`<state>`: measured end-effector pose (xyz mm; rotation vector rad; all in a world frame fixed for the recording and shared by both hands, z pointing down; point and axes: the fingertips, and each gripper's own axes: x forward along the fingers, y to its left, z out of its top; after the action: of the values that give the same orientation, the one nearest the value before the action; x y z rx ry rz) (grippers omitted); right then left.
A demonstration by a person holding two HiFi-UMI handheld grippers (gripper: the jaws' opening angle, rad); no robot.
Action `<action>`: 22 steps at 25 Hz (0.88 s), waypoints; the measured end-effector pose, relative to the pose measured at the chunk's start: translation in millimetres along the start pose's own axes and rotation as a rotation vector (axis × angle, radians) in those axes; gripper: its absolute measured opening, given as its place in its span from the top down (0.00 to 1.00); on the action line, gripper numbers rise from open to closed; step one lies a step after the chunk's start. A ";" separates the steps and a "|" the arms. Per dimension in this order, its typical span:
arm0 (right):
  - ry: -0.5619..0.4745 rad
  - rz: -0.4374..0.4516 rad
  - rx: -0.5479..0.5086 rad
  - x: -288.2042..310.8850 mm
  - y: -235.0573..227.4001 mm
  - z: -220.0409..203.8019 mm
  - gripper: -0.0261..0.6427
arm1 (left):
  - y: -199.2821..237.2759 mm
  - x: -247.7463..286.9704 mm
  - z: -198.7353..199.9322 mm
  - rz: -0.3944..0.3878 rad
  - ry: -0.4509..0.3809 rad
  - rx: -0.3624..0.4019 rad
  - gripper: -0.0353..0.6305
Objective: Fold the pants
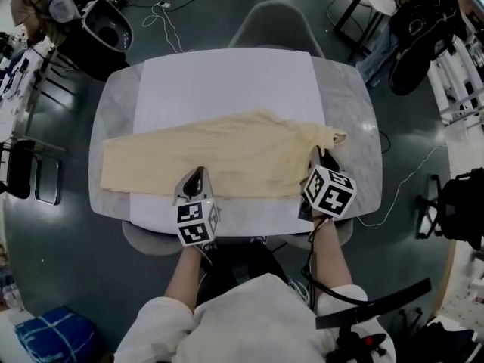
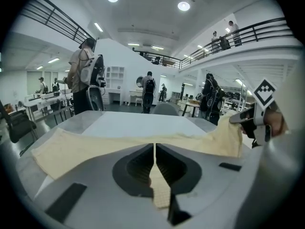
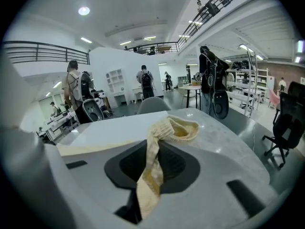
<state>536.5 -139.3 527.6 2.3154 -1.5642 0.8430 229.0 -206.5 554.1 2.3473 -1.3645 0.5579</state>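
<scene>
Head view obscures the pinches; left gripper [image 1: 196, 175] and right gripper [image 1: 316, 156] each clamp the pants [image 1: 227, 157].

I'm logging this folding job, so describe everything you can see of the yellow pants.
The pants are pale yellow, of a waffle-textured knit with a ribbed waistband. They lie lengthwise across the white mat on the grey table, legs left, waist right. The left gripper pinches the near edge mid-length; the right gripper pinches the waist end.
</scene>
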 end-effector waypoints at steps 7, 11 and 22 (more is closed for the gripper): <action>-0.026 0.092 -0.127 -0.2 99.3 20.3 0.88 | 75.9 -34.0 8.8 0.080 -0.023 -0.048 0.92; -0.037 0.163 -0.185 1.7 156.4 27.4 0.88 | 116.7 -53.8 12.1 0.135 -0.044 -0.076 0.92; -0.050 0.346 -0.295 -8.7 342.6 29.1 0.88 | 263.3 -129.0 11.4 0.307 -0.084 -0.167 0.92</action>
<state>234.3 -286.4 454.4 1.9051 -1.9945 0.5742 -59.0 -239.9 509.1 2.0630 -1.7540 0.4133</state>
